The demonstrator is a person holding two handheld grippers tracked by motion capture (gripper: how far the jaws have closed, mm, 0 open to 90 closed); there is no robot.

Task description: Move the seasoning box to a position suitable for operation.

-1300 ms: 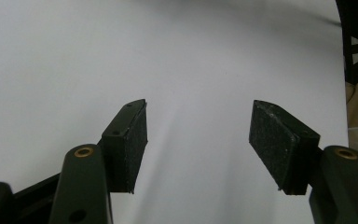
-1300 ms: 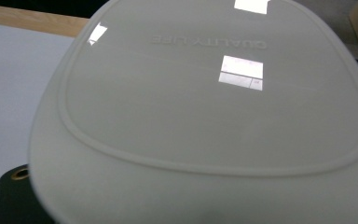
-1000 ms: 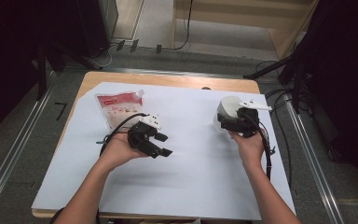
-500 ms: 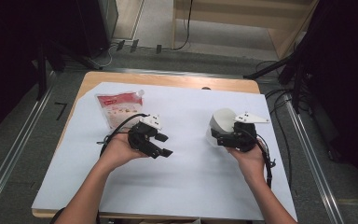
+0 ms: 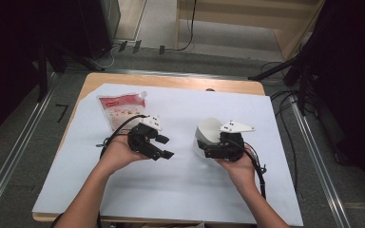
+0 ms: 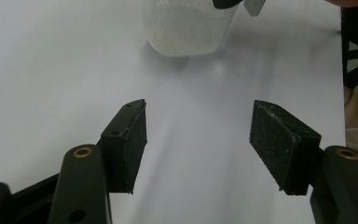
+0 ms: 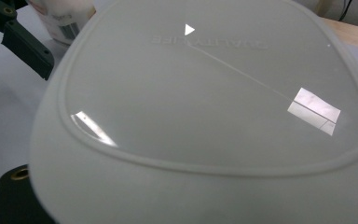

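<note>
High view: right gripper (image 5: 208, 151) is clamping the white container (image 5: 208, 137) at table's (image 5: 275, 199) right-centre; left gripper (image 5: 162, 147) is gaping w/ 2 jaws empty. Smooth wall may be slipping out, tipping it.

Left gripper (image 5: 164, 147) hovers with jaws spread wide, pointing toward 4 o'clock; right gripper (image 5: 204, 151) points toward 9 o'clock, both forearms reaching from 6 o'clock

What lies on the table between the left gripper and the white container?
Nothing: between the left gripper and the white container lies bare white sheet, as the high view and the left gripper view show.
</note>
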